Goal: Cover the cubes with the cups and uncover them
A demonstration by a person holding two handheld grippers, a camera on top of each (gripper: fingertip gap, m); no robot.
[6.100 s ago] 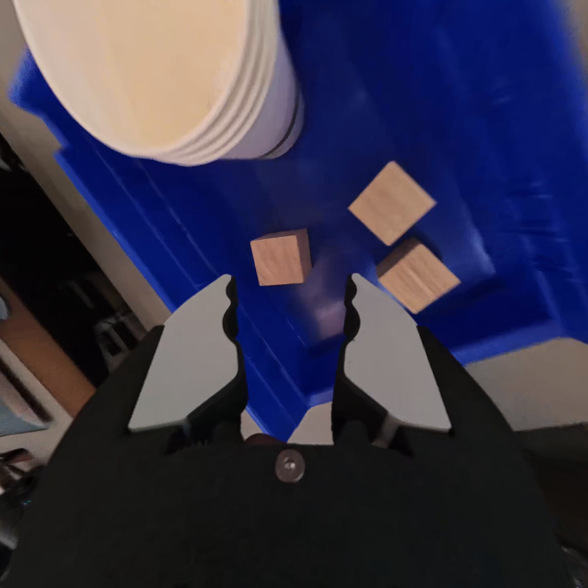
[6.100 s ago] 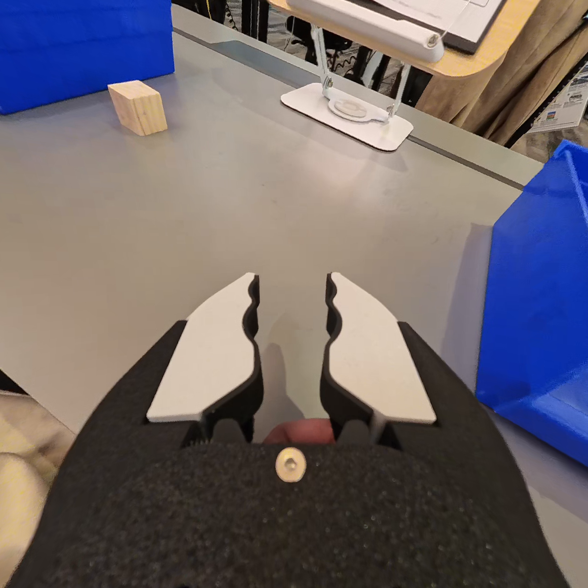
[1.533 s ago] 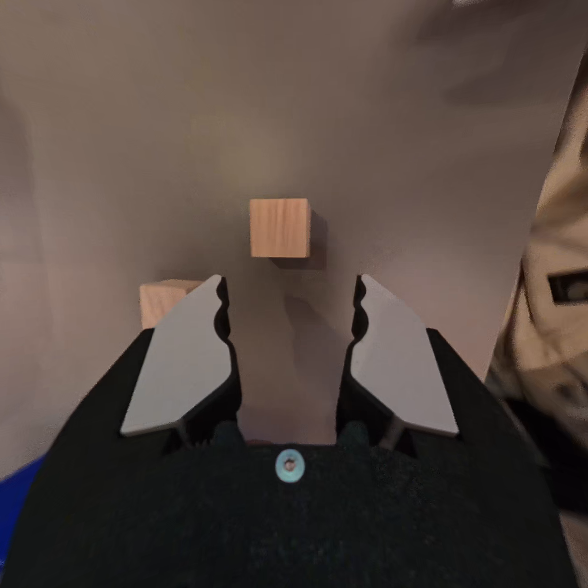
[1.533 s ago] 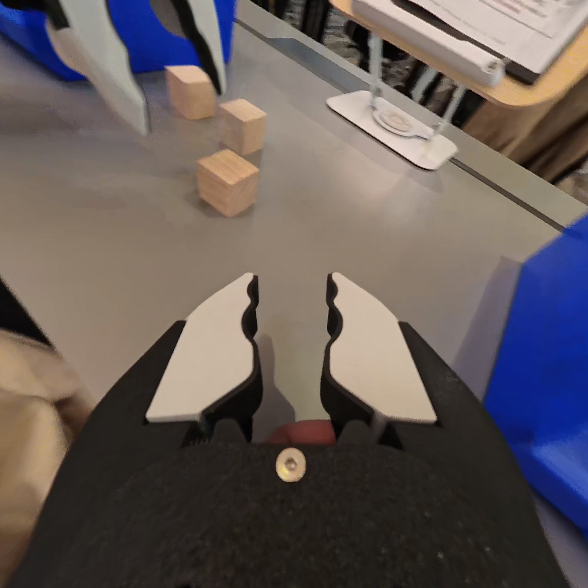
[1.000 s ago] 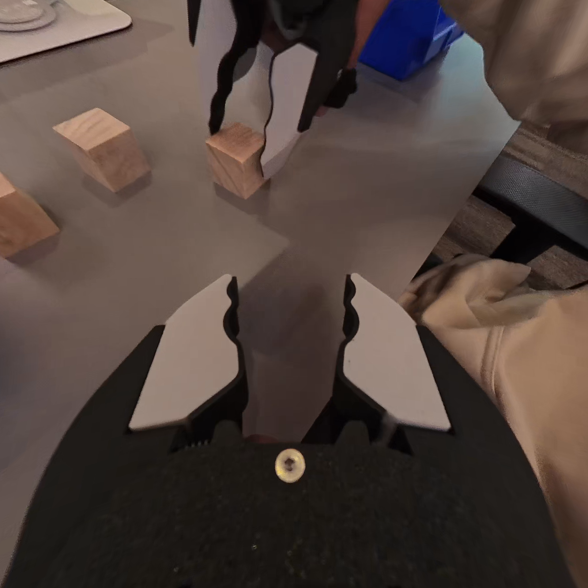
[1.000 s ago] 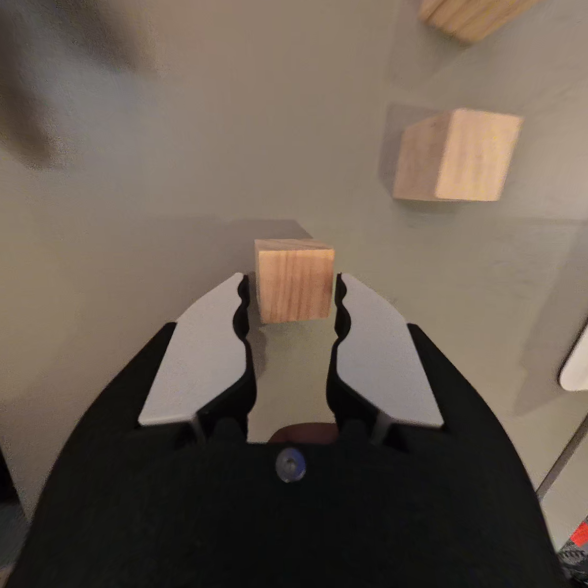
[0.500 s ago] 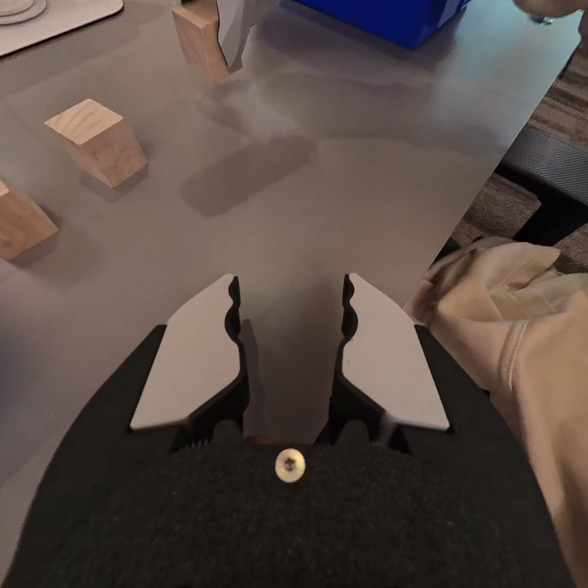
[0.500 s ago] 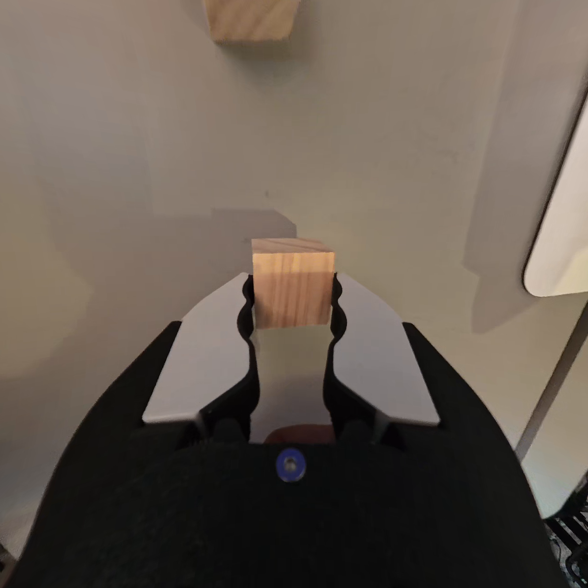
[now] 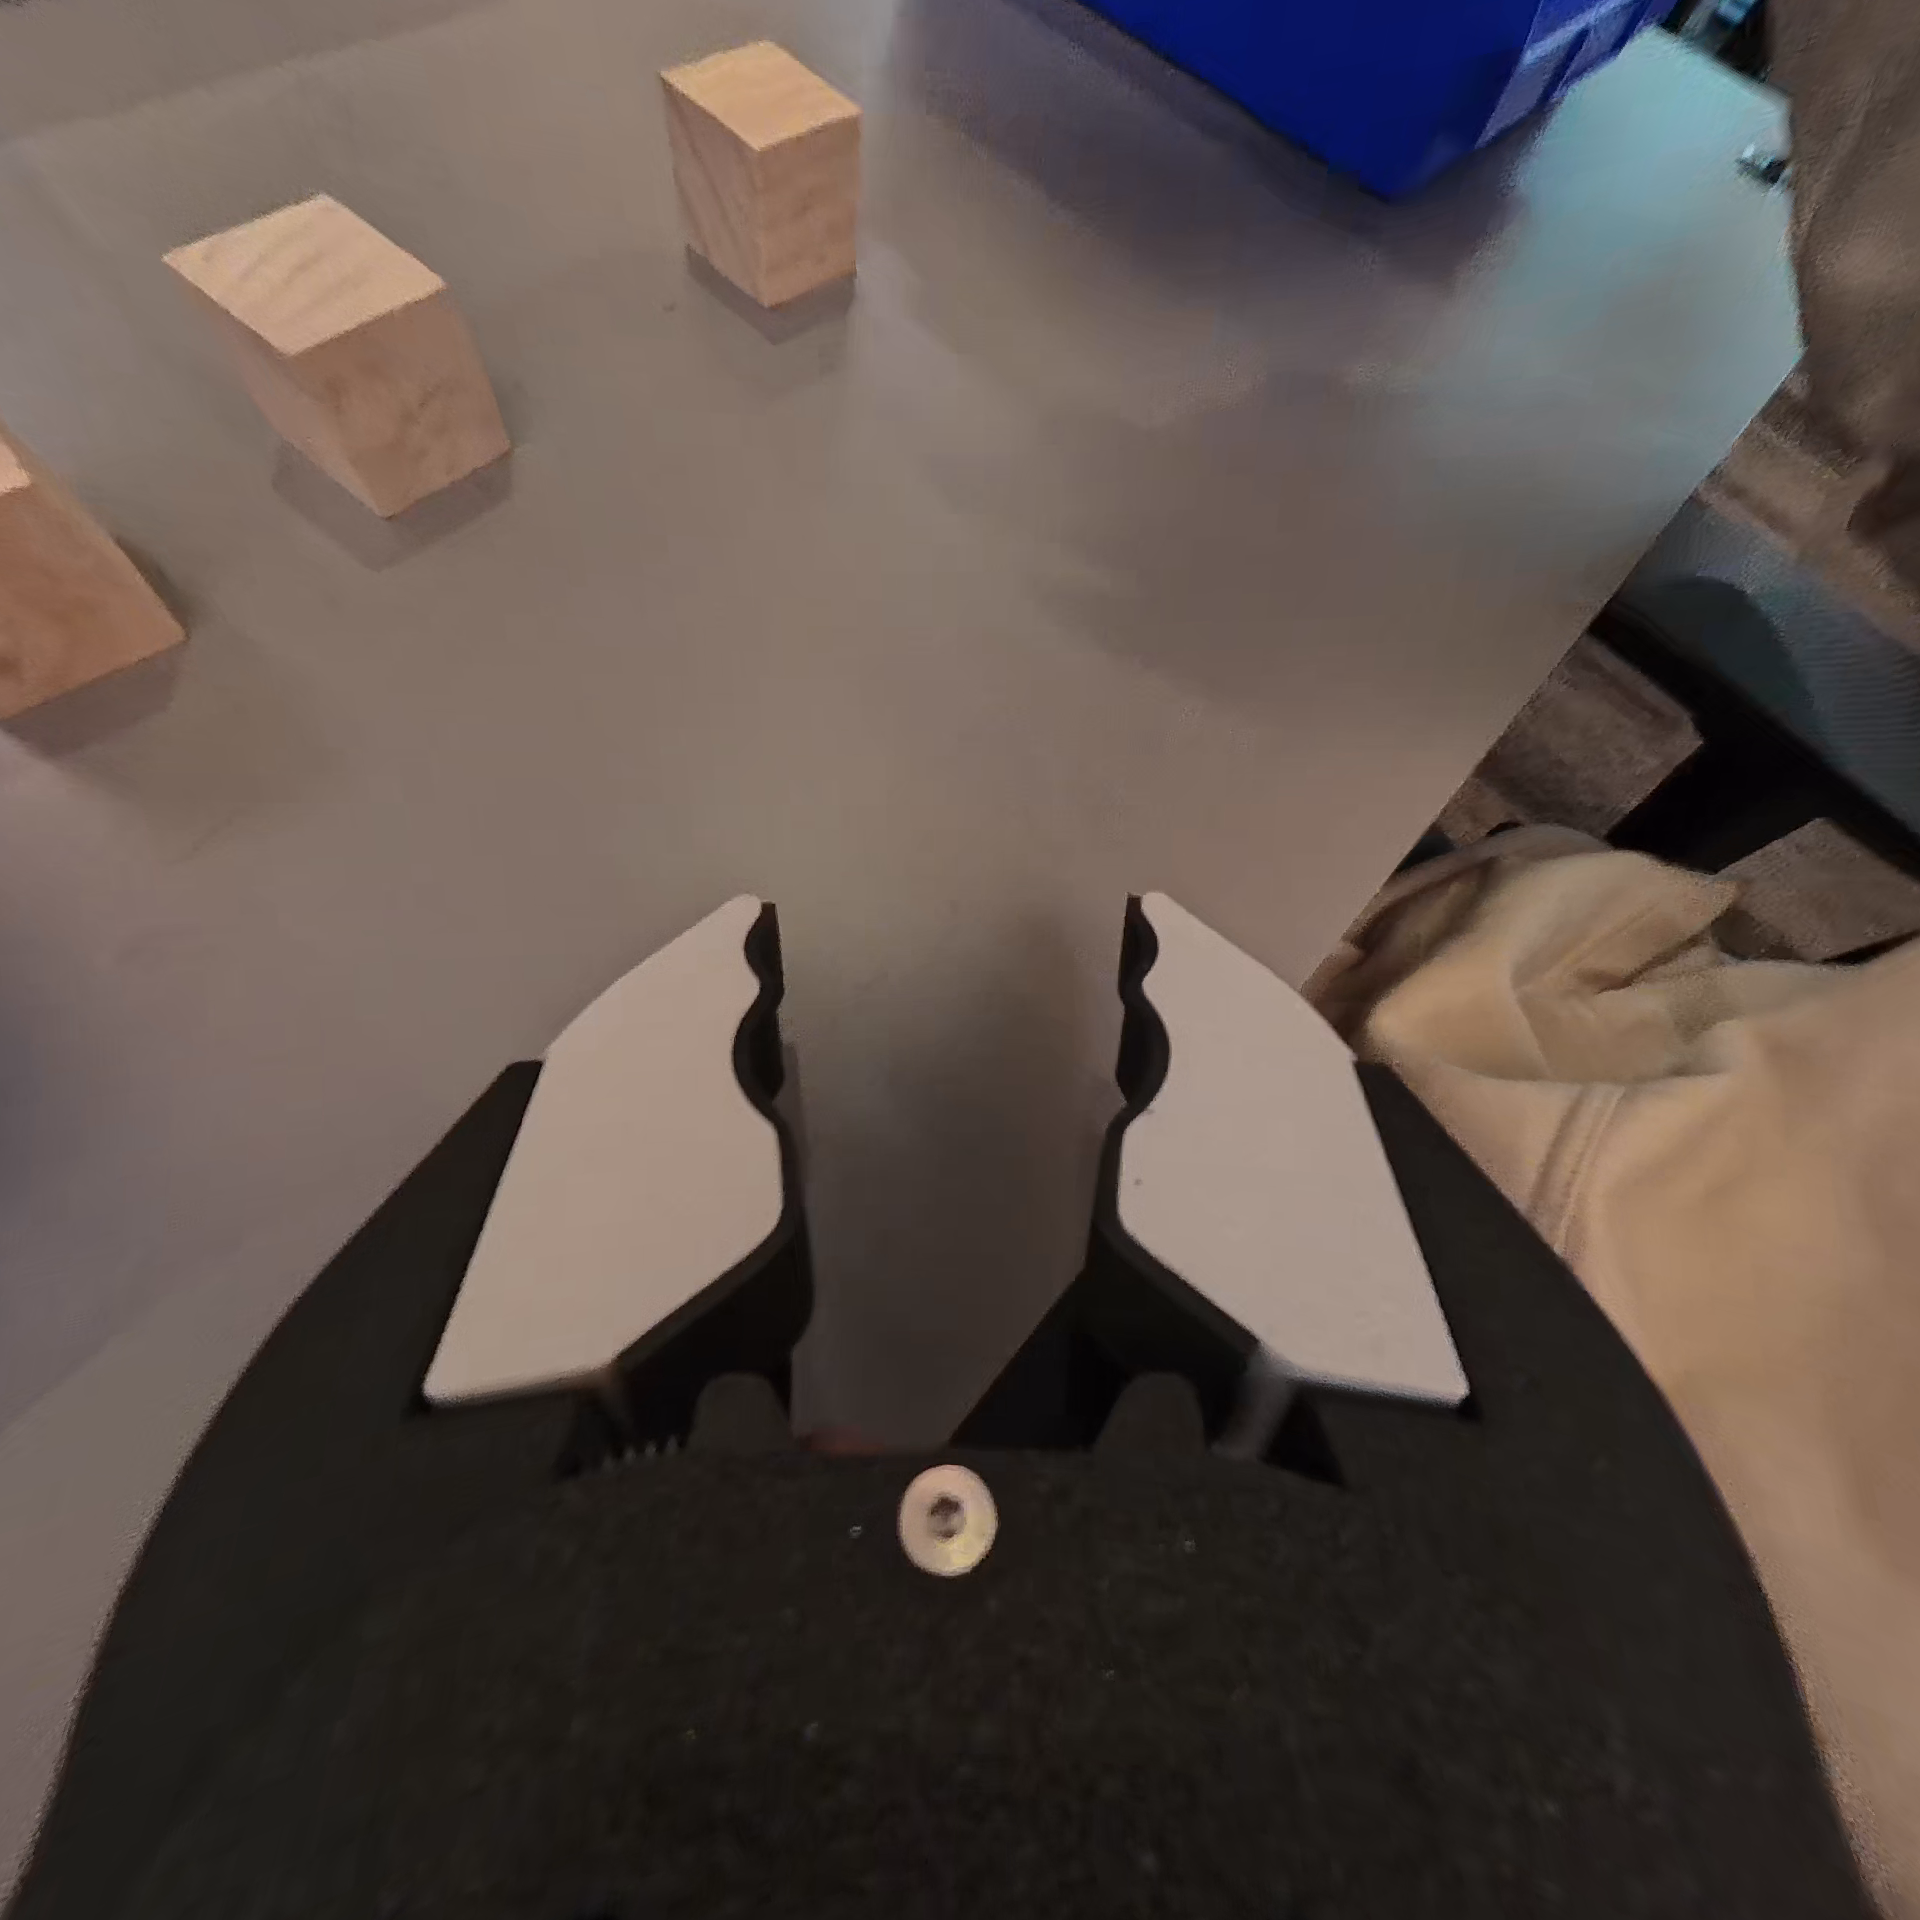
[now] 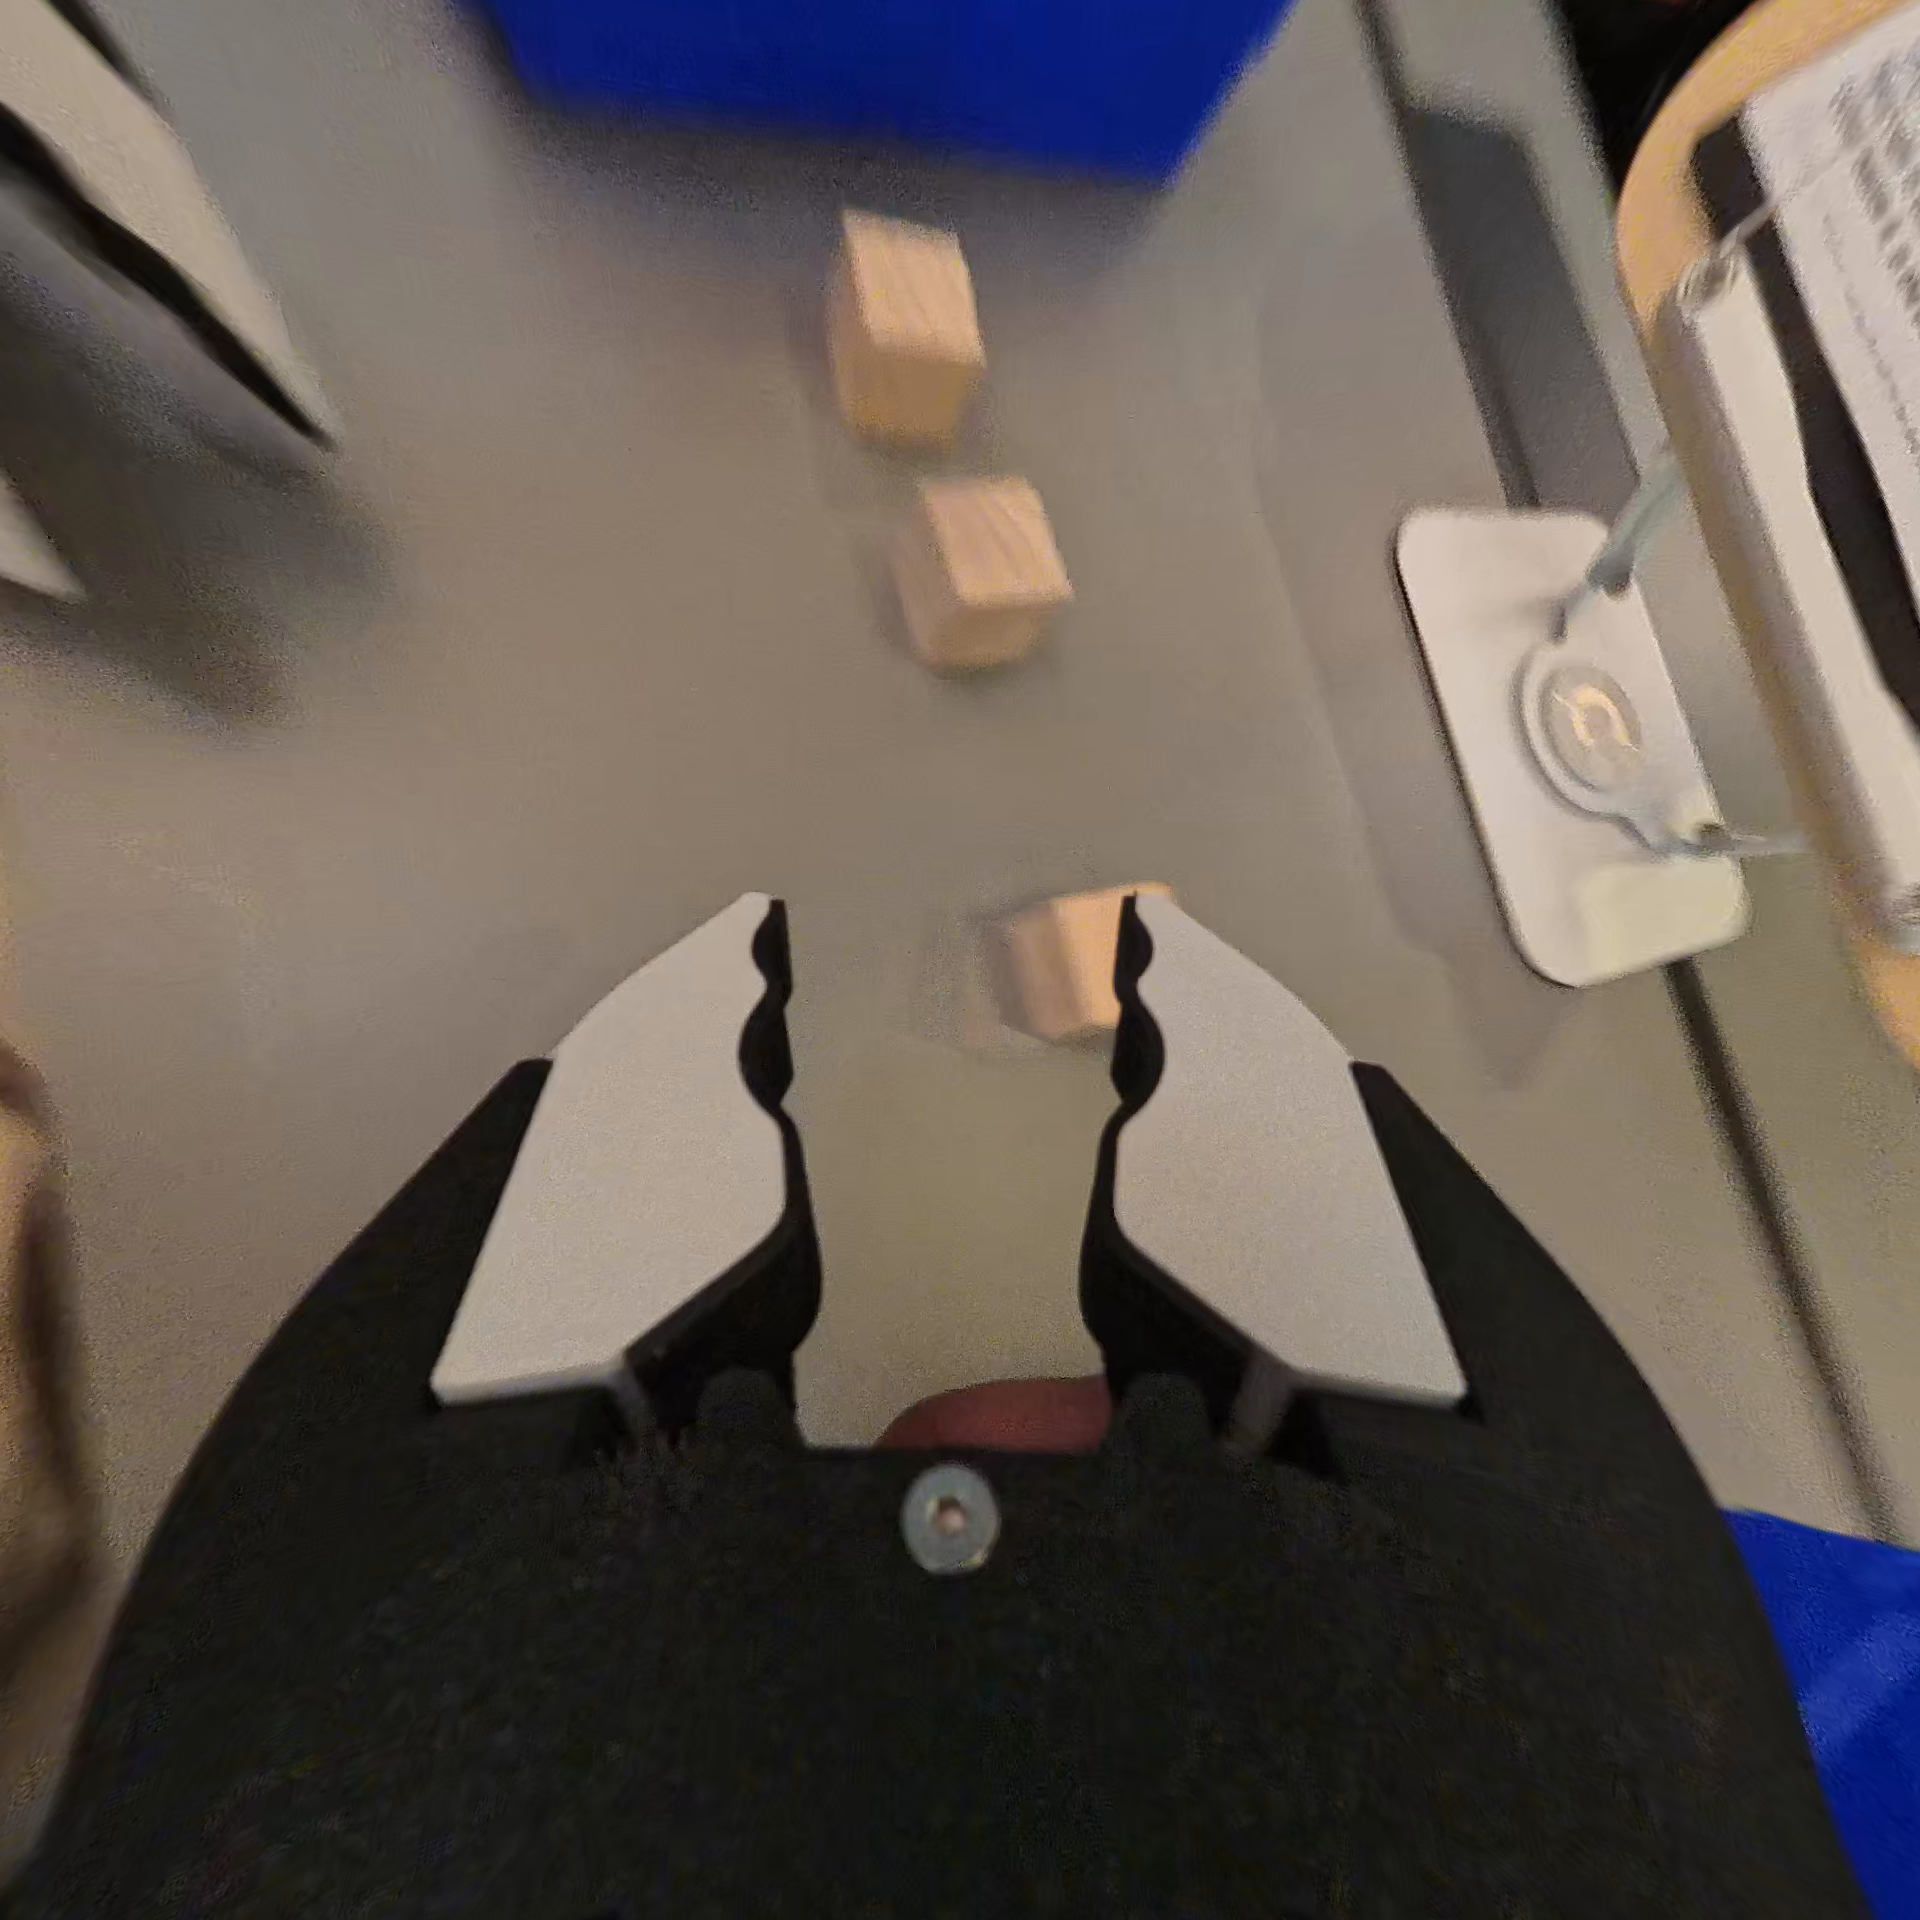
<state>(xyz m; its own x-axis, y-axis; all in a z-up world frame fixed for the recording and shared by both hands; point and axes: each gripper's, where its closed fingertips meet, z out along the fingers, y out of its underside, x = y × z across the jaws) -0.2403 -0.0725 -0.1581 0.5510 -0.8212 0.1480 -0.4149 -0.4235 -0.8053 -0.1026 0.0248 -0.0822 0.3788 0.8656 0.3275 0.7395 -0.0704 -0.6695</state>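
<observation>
Three wooden cubes stand in a row on the grey table. In the left wrist view they are a far cube [image 9: 767, 171], a middle cube [image 9: 348, 348] and a near cube at the left edge [image 9: 62, 597]. In the right wrist view they are a far cube [image 10: 906, 327], a middle cube [image 10: 980, 569] and a near cube [image 10: 1060, 968], which is partly behind my right fingertip. My left gripper [image 9: 948, 914] is open and empty above bare table. My right gripper [image 10: 951, 914] is open and empty, just above and behind the near cube. No cups are in view.
A blue bin [image 9: 1351, 73] stands beyond the cubes; it also shows at the top of the right wrist view [image 10: 883, 73]. A white stand base [image 10: 1558, 738] sits at the table's far side. The left gripper's fingers [image 10: 125, 239] show at the upper left. A beige sleeve [image 9: 1610, 1195] is at the table edge.
My right gripper has set its cube down on the table, opened and pulled back. The cube now stands in line with the other two. My left gripper stays open and has barely moved.
</observation>
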